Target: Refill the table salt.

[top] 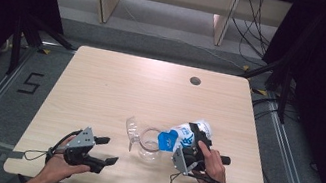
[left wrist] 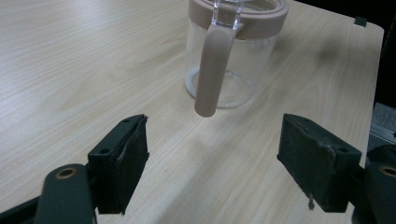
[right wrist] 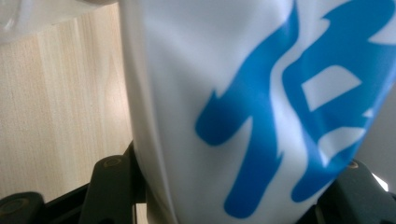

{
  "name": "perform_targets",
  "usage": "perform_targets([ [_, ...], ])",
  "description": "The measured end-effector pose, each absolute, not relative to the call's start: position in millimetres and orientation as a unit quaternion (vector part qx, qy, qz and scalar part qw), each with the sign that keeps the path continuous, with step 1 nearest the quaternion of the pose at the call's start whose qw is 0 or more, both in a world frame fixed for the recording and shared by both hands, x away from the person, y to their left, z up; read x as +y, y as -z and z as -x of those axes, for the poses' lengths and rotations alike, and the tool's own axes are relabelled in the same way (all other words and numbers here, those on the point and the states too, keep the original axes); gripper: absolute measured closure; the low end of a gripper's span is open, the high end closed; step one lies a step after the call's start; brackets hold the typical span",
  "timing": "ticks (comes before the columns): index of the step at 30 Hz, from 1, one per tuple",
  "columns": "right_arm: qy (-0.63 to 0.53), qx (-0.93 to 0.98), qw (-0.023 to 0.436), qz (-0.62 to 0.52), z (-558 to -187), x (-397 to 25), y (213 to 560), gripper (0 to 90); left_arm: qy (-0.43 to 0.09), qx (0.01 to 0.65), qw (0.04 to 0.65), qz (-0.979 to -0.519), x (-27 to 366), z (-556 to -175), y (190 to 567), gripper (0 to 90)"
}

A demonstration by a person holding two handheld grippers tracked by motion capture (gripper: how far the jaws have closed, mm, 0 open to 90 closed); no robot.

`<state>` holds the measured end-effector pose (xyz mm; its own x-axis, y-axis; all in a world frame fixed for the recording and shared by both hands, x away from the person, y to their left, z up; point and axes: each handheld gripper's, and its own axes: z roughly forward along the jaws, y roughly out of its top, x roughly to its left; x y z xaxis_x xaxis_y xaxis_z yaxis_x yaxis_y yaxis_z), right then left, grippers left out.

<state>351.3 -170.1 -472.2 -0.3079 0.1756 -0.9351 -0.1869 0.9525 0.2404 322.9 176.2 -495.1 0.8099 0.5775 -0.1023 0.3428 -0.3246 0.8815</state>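
I have the right gripper (top: 190,144) clamped on the white and blue carton (top: 189,132), tipped over the clear jug (top: 148,142), which stands toward the near edge of the table (top: 102,81), a little right of its middle. To pour well, I judge the spout must sit over the jug's pink rim (left wrist: 236,16) and the tilt grow slowly. My left gripper (top: 102,149) waits near the table's near left corner, jaws wide and empty, facing the jug's handle (left wrist: 212,70). The jug looks empty; what the carton holds I cannot tell
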Motion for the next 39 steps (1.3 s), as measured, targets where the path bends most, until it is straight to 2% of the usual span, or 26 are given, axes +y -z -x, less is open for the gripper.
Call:
perform_targets([
  [15, -0.121, 0.786, 0.606, 0.016, -349.6, -164.8, 476.2, 44.5, -0.106, 0.295, 0.512, -0.800, 173.3, -321.7, 496.8, 23.6],
  [17, -0.118, 0.785, 0.608, 0.017, -349.8, -164.6, 476.1, 44.6, -0.114, 0.279, 0.507, -0.807, 174.4, -323.2, 496.1, 23.6],
  [18, -0.114, 0.782, 0.610, 0.048, -353.1, -164.9, 473.6, 44.6, -0.115, 0.280, 0.509, -0.806, 174.3, -323.1, 496.1, 23.6],
  [21, -0.117, 0.782, 0.612, 0.021, -350.6, -164.2, 476.4, 44.6, -0.114, 0.282, 0.509, -0.805, 174.5, -322.9, 496.0, 23.6],
  [24, -0.091, 0.773, 0.625, 0.063, -352.0, -163.2, 471.4, 44.6, -0.114, 0.280, 0.509, -0.806, 174.4, -323.3, 496.0, 23.6],
  [39, -0.089, 0.774, 0.625, 0.058, -351.7, -162.4, 475.0, 45.6, -0.116, 0.283, 0.505, -0.807, 173.4, -323.1, 495.9, 23.6],
])
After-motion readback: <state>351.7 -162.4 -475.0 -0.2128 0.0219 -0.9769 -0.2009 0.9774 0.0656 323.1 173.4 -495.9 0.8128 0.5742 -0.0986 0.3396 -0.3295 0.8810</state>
